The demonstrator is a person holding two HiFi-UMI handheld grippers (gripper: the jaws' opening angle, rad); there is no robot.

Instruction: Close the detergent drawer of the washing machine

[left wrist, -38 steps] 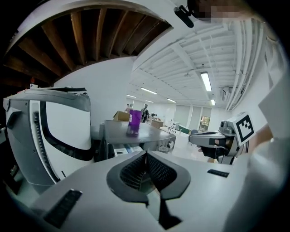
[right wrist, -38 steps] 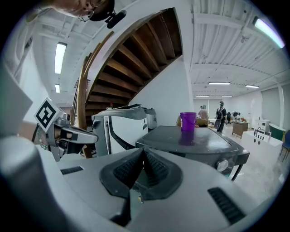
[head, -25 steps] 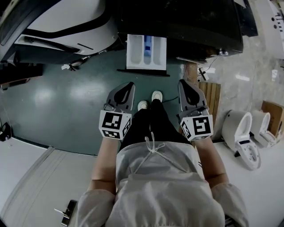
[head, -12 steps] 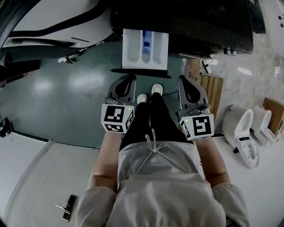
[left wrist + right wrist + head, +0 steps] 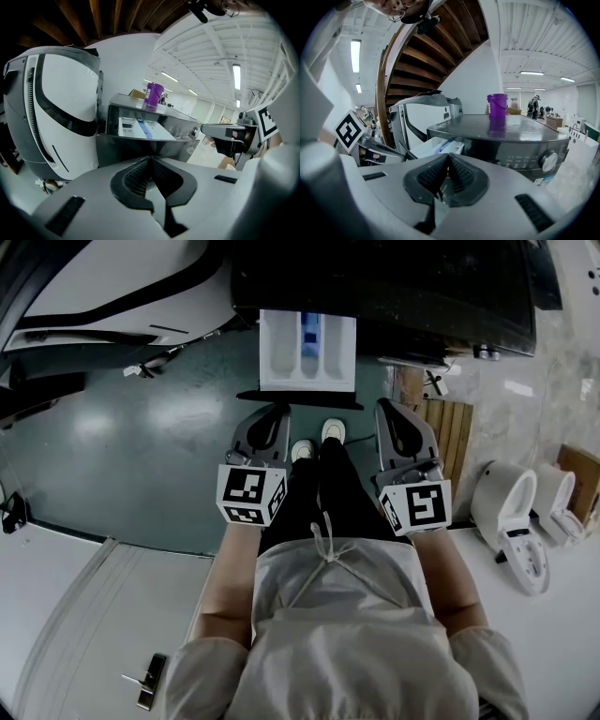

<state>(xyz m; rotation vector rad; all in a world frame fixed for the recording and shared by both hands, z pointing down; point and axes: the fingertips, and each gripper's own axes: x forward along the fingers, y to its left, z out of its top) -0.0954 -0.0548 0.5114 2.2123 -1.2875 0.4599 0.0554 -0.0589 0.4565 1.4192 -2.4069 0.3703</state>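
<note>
The white detergent drawer point(image 5: 307, 351) stands pulled out from the dark washing machine point(image 5: 412, 287), with its dark front panel point(image 5: 298, 396) toward me. My left gripper point(image 5: 277, 412) hangs just below that panel at its left part, shut and holding nothing. My right gripper point(image 5: 388, 411) is level with it, right of the drawer, also shut and holding nothing. The left gripper view has the drawer point(image 5: 139, 128) straight ahead over the shut left gripper point(image 5: 150, 159). In the right gripper view the drawer point(image 5: 440, 144) lies ahead and left of the right gripper point(image 5: 448, 157).
A purple cup point(image 5: 497, 104) stands on the machine's top. A big white appliance point(image 5: 112, 287) sits left of it. A wooden pallet point(image 5: 450, 437) and white toilets point(image 5: 511, 521) are at the right. My shoes point(image 5: 319, 442) stand on the green floor point(image 5: 141, 446) between the grippers.
The head view has moved in, so the drawer looks larger and nearer to both grippers. The left gripper has edged slightly right. Both grippers stay shut.
</note>
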